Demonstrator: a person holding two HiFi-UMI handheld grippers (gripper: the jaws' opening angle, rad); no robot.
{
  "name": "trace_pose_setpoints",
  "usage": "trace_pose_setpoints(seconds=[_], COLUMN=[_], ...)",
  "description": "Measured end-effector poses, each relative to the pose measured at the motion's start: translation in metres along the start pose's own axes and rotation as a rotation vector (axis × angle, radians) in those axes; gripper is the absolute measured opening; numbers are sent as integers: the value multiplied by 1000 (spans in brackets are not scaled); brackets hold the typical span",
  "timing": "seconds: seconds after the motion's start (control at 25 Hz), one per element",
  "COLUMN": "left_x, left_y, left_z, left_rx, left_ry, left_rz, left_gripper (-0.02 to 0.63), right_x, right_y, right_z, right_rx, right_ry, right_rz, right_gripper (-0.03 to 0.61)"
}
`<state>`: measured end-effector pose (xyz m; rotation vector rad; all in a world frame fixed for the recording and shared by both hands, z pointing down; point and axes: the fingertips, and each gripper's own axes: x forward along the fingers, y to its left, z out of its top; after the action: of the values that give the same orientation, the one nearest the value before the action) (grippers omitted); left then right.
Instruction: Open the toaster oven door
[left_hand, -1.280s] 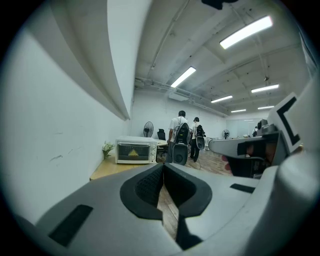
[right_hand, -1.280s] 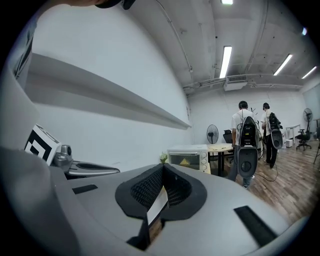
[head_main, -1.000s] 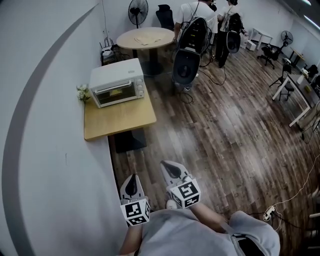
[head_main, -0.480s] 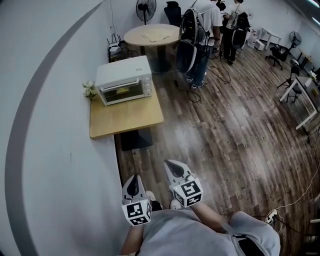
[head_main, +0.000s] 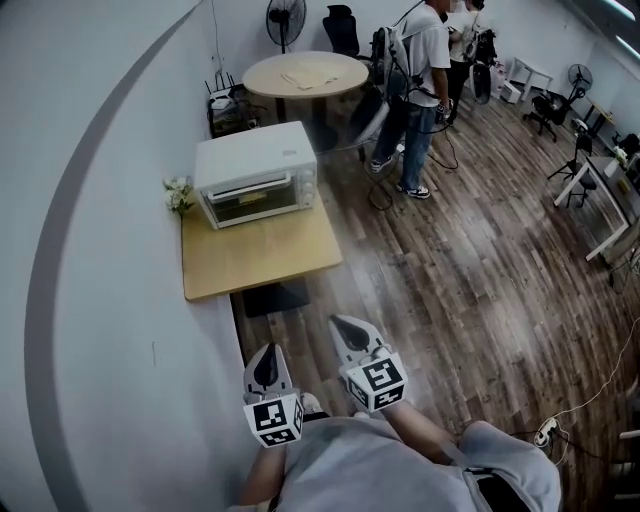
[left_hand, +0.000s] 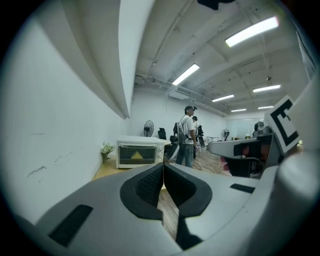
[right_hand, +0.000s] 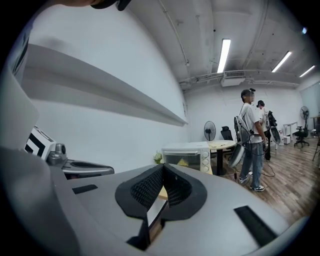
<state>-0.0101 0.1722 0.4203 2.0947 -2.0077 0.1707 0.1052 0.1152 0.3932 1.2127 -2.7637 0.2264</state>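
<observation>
Head view: the toaster oven (head_main: 257, 175) stands at the back of a wooden table (head_main: 250, 255) set against the white wall (head_main: 90, 250). Its glass door faces the open floor and is closed. A small bunch of flowers (head_main: 178, 195) sits just beside the oven on its wall side. Both tongs are held low and close to the person's body, well apart from the oven, with bare plank floor (head_main: 440, 300) and the near edge of the table between them and it. The left gripper (head_main: 267, 358) is nearer the wall, and the right gripper (head_main: 350, 335) is just beside it; both point roughly toward the table.

In the left gripper view, the left gripper (left_hand: 163, 172) has its two dark pads pressed together along their length, with nothing between them. The toaster oven (left_hand: 140, 152) shows small and far off, above the jaw tips and a little to their left, with something yellow visible through its door.

In the right gripper view, the right gripper (right_hand: 162, 180) has its tips meeting, with only a thin slit behind them, and it holds nothing. The toaster oven (right_hand: 187, 157) lies ahead of it, slightly to the right.

Beyond the oven are a round table (head_main: 305, 75), a standing fan (head_main: 283, 18) and two people (head_main: 425, 60).
</observation>
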Motion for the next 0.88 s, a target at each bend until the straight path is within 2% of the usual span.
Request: trace_pose_setpoints(seconds=[0.36,0.88], left_x=[43,98], left_y=[64,114], left_z=[10,12], left_rx=[6,-14], left_ry=[8,21], left_rz=[-15,16], left_gripper=[3,3], right_x=[70,149], right_y=[1,-2], right_z=[4,2], right_rx=[19,4], right_ry=[-2,24], right_rz=[-62,-29], right_gripper=[-2,-2])
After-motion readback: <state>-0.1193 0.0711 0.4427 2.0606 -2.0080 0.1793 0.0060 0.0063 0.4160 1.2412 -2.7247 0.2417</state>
